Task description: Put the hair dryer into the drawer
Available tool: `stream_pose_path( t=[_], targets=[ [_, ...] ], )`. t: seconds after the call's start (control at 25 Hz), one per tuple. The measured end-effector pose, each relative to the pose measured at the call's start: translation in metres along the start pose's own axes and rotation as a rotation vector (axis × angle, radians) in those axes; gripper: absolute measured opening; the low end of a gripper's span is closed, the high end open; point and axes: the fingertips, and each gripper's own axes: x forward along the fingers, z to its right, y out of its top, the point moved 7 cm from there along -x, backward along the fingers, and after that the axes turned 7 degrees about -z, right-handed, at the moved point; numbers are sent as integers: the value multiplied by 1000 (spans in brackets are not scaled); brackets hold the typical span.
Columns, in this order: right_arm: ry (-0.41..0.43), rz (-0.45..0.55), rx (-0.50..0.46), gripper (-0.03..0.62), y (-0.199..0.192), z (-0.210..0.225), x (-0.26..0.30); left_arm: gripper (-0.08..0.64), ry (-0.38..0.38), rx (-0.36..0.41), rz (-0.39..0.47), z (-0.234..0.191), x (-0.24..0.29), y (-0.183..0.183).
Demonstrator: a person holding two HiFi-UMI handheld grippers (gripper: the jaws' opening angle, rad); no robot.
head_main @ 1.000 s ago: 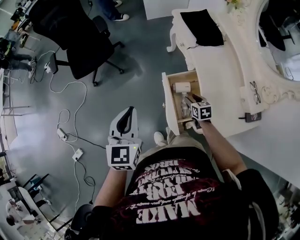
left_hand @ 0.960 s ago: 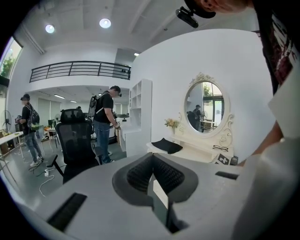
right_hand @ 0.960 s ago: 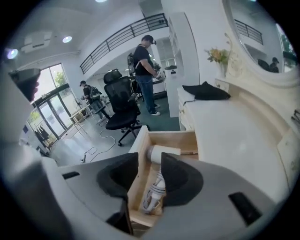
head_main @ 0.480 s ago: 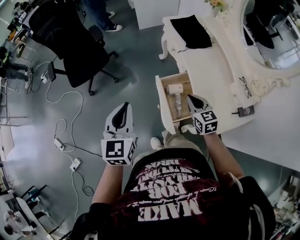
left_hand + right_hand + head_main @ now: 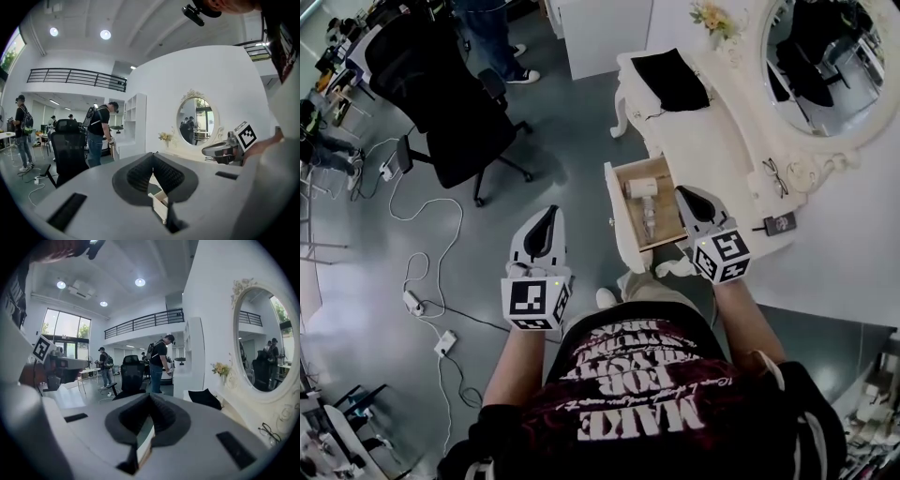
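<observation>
The white hair dryer lies inside the open wooden drawer of the white dressing table. My right gripper hovers over the drawer's right side, above the dryer and apart from it, shut with nothing in it. In its own view my right gripper points level across the room. My left gripper is held over the grey floor, left of the drawer front. Its jaws meet at the tips and it is empty. In its own view my left gripper faces the mirror.
A black cloth, glasses and a small black device lie on the tabletop under the oval mirror. A black office chair stands on the floor at left, with cables trailing nearby. People stand in the background.
My right gripper has risen out of the drawer with its jaws shut, and the hair dryer stays behind in the drawer. My left gripper has lifted a little.
</observation>
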Motion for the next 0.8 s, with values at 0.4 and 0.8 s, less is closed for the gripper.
stream_pose_path(
  t=[0.4, 0.8],
  targets=[
    [-14, 57, -64, 3, 34, -15, -26, 5, -29, -11, 38, 4, -8, 8],
    [-13, 44, -51, 3, 29, -5, -30, 5, -46, -16, 28, 14, 3, 2]
  ],
)
